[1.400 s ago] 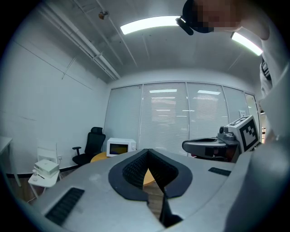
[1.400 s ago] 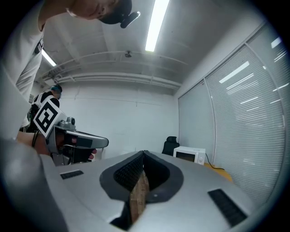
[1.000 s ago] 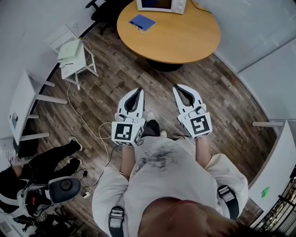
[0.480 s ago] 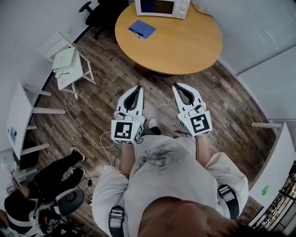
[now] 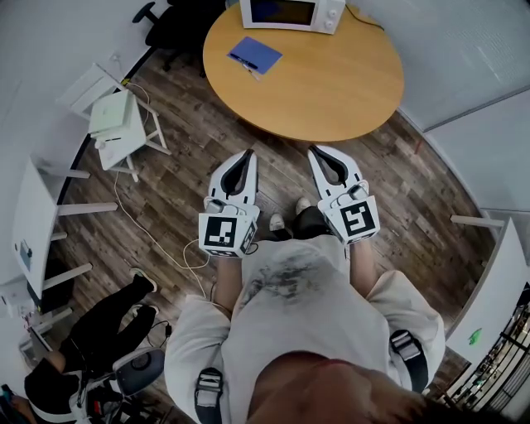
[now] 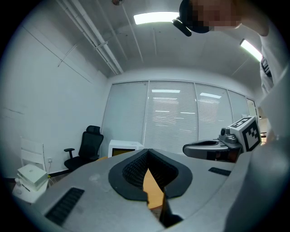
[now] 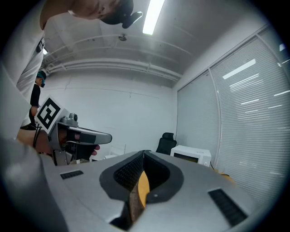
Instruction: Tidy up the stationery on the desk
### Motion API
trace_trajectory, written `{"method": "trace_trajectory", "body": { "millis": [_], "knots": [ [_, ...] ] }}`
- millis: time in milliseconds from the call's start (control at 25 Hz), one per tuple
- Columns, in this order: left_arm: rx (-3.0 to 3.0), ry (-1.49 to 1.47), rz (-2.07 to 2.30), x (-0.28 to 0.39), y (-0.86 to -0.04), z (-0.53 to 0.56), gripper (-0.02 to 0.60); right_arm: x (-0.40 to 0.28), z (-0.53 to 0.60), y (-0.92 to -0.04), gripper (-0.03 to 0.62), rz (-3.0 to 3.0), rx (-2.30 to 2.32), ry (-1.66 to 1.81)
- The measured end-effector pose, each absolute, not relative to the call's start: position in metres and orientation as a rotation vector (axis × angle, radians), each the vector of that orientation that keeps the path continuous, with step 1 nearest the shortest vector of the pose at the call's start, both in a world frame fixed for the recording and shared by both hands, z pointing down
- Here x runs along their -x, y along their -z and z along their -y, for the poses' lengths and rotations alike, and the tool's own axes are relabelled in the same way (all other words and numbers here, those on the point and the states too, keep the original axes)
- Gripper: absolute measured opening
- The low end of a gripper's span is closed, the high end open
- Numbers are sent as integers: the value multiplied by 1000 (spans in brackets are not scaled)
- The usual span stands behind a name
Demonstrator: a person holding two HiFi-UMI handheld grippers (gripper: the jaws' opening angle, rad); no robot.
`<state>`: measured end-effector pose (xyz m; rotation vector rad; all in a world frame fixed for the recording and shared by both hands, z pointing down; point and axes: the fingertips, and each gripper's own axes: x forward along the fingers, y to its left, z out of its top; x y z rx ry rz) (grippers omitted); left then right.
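Orange-brown round wooden table (image 5: 331, 91) stood ahead of the person, well apart from both tools. On its far left part lay a flat blue notebook (image 5: 255, 55), near a white box-shaped microwave (image 5: 291, 12) at the far edge. The white left gripper (image 5: 246, 155) and white right gripper (image 5: 319, 151) hung side by side over the dark wood-plank floor (image 5: 190, 174), each with jaws pressed together at the tips, nothing between them. A black office chair (image 5: 178, 21) stood by the table's left side
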<state>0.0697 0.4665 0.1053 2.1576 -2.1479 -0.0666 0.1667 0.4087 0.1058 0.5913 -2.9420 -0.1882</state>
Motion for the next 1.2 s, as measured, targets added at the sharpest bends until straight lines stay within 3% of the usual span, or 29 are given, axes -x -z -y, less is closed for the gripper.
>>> {"method": "trace_trajectory", "body": {
  "millis": [1200],
  "knots": [
    [-1920,-13,2307,7,-130,-277,9,-75,-195,-121,63,2982,-325,176]
  ]
}}
